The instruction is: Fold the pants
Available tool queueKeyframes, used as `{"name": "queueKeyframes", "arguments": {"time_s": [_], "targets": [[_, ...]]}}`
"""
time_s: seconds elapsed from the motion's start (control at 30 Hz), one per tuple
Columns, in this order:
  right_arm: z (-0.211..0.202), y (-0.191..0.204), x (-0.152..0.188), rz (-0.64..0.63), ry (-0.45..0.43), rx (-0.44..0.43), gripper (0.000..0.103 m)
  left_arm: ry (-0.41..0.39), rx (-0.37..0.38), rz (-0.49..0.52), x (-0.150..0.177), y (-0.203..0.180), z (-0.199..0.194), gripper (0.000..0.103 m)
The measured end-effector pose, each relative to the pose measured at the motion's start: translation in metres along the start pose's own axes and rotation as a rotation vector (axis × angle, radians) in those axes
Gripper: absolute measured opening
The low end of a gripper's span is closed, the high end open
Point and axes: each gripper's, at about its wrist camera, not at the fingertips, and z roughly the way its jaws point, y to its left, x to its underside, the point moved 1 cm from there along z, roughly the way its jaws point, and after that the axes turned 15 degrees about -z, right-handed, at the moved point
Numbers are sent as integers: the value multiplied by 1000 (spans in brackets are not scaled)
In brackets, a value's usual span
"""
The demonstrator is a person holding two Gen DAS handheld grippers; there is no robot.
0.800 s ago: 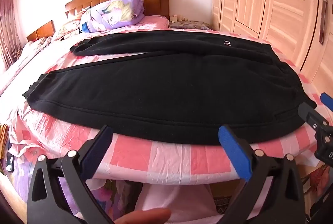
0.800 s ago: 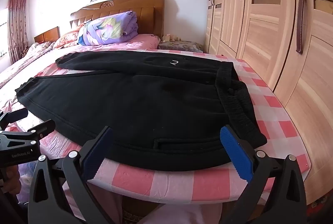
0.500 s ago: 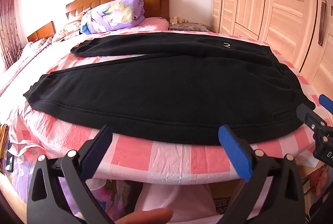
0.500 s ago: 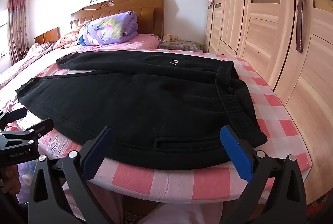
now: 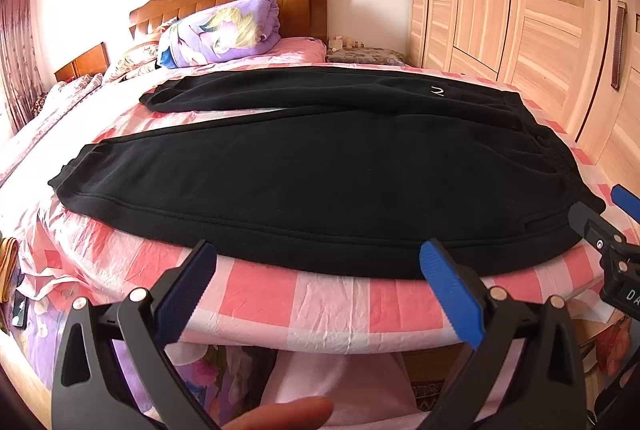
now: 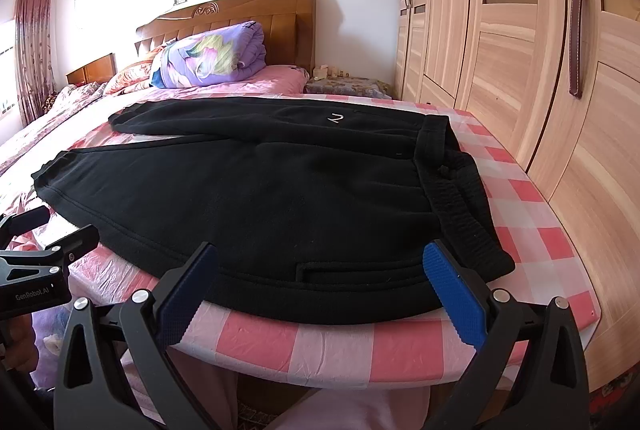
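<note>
Pants (image 5: 320, 166): lying flat on the checked sheet (image 5: 304, 302), just ahead of both grippers, waistband toward the right one.
Left gripper (image 5: 320, 286): hanging released, jaws spread wide, nothing between them.
Right gripper (image 6: 322, 284): hanging released near the waistband (image 6: 456, 206), gripping nothing.

a fingertip (image 5: 280, 415) is cut off by the frame's bottom edge.

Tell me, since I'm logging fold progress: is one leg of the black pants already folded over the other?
No. In the right wrist view the black pants lie spread flat, both legs side by side on the checked sheet.
</note>
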Motion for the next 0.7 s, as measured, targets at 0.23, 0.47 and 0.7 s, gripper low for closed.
{"name": "queueKeyframes", "arguments": {"time_s": [0.23, 0.47, 0.7], "targets": [[0, 0, 1, 1, -2, 0, 99, -6, 4, 0, -1, 0, -2, 102], [-1, 0, 2, 7, -3, 0, 99, -15, 11, -6, 1, 2, -6, 102], [-1, 0, 2, 7, -3, -1, 99, -18, 10, -7, 2, 3, -7, 102]]}}
